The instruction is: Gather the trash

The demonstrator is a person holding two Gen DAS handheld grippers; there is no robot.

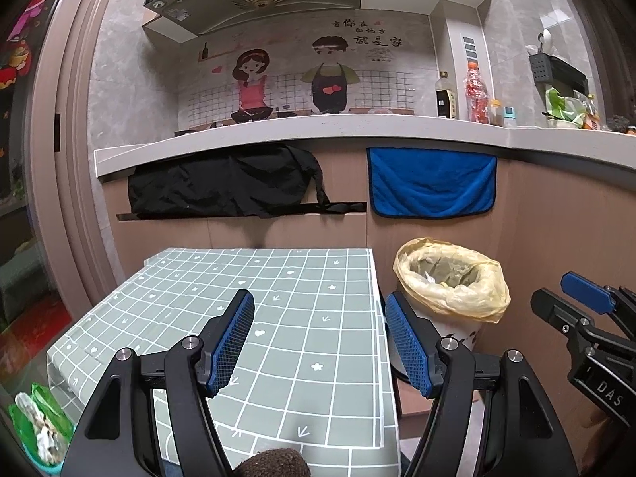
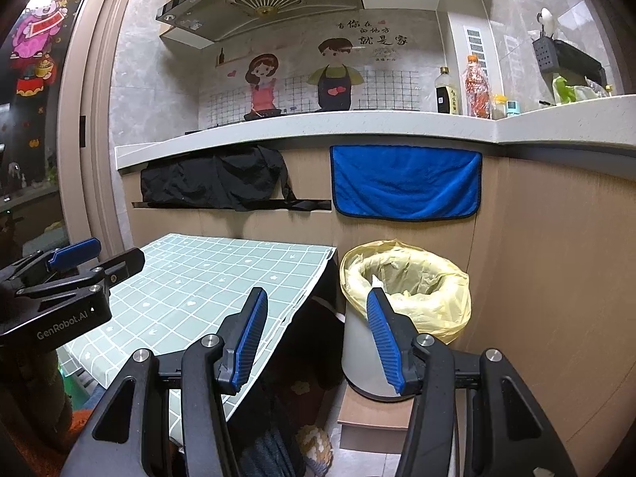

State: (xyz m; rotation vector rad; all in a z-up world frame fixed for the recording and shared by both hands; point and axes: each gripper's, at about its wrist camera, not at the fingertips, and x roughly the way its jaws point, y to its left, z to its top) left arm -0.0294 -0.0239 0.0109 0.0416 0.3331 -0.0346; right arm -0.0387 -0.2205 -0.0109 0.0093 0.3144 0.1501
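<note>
Left wrist view has the left gripper (image 1: 320,342) at lower centre, jaws spread wide with nothing between them, hovering over a small table (image 1: 286,278) under a green grid-patterned cloth. Right of the table stands the trash bin (image 1: 453,278), lined with a yellow bag, a few scraps inside. Right wrist view shows the right gripper (image 2: 314,338) likewise released and empty, low in the frame, between the table edge and the bin.

Both wrist cameras look forward, slightly downward, over their own tool. The left view sits close above the desk (image 1: 278,318); the right view stands beside it. Both share the bin (image 2: 401,306) and the counter (image 1: 318,131).
</note>
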